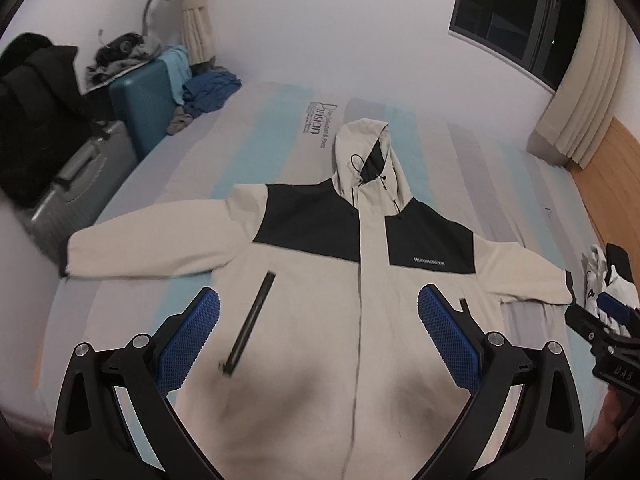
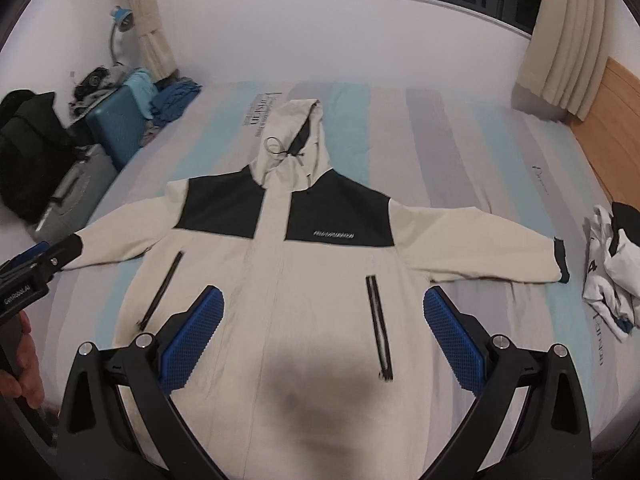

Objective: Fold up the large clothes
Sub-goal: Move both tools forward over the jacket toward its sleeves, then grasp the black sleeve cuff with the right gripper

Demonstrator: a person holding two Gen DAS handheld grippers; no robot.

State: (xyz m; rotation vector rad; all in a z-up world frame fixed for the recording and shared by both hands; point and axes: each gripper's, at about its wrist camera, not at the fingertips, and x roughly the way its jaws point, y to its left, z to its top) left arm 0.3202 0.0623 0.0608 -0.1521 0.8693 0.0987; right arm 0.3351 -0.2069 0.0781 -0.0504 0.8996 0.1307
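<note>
A cream hooded jacket with black shoulder panels lies flat, front up, on the striped bed, sleeves spread to both sides and hood pointing away. It also shows in the right wrist view. My left gripper is open and empty, held above the jacket's lower front. My right gripper is open and empty, above the lower front towards the right pocket zip. The right gripper also shows at the right edge of the left wrist view. The left gripper shows at the left edge of the right wrist view.
The striped mattress fills the middle. A crumpled white and black garment lies at its right edge. Suitcases with piled clothes and a black bag stand at the left. A wooden headboard, curtains and a window are at the right.
</note>
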